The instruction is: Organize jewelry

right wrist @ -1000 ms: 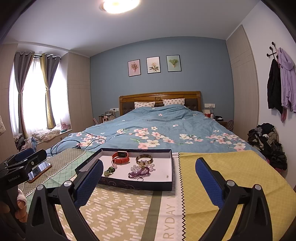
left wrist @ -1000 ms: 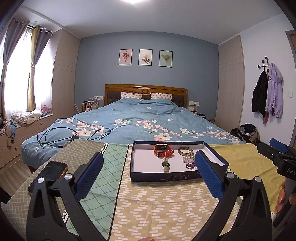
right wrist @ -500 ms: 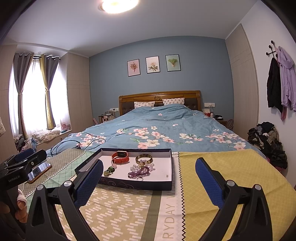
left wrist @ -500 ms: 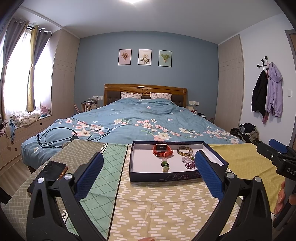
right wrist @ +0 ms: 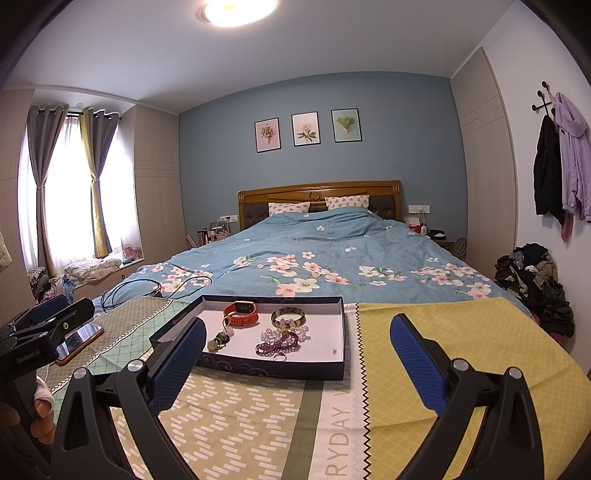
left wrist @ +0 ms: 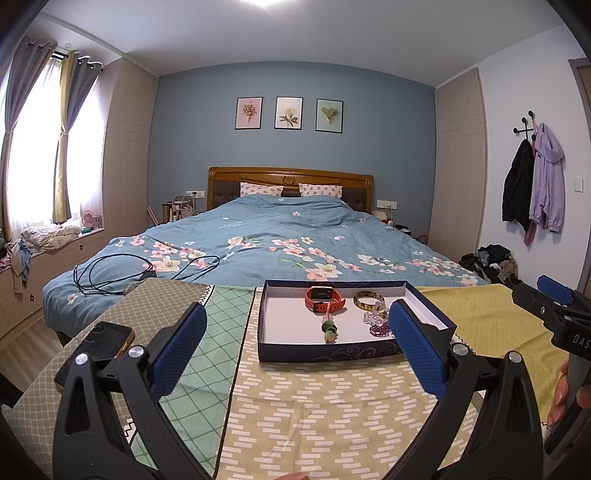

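Left wrist view: the left gripper (left wrist: pixel 295 343) has barely moved since a second ago, its fingers wide and holding nothing. The jewelry (left wrist: pixel 343 314) stays in the box (left wrist: pixel 325 350) on the desk (left wrist: pixel 314 413).

Right wrist view: the right gripper (right wrist: pixel 295 354) is the same, fingers wide, so nothing has been sorted in this last second.

Bright, even light from ceiling lamp (right wrist: pixel 239 8) plus blown-out window (right wrist: pixel 66 199) on the left, soft shadows, sharp focus throughout, heavy fisheye bending and black vignette at the corners.
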### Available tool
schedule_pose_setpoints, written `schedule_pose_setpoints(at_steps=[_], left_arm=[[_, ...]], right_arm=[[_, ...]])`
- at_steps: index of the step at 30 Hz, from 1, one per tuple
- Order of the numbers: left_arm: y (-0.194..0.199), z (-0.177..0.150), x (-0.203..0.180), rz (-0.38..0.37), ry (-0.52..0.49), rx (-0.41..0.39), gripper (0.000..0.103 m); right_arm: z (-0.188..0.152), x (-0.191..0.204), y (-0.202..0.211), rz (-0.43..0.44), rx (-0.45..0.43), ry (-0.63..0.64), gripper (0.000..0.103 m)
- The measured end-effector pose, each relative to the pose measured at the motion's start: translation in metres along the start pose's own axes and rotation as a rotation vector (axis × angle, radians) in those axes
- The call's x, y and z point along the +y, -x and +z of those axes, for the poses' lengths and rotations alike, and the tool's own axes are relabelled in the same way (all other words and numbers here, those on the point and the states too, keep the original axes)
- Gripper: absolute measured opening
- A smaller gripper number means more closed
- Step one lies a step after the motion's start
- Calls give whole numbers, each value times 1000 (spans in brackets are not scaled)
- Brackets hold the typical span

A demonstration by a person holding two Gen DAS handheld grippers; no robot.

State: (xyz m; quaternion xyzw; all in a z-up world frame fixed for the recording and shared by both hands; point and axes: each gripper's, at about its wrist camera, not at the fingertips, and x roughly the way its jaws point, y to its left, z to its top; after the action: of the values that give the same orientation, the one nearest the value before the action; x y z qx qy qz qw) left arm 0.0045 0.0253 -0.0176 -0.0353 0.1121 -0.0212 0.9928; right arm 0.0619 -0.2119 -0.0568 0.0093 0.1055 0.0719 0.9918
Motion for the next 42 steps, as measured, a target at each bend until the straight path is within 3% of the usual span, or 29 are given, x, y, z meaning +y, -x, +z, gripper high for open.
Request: schedule_pose_setpoints(at_steps=[42], left_arm=[[-3, -4, -4, -10, -13, 12, 97]], right_arm=[[4, 1, -1, 0, 2, -3, 96]])
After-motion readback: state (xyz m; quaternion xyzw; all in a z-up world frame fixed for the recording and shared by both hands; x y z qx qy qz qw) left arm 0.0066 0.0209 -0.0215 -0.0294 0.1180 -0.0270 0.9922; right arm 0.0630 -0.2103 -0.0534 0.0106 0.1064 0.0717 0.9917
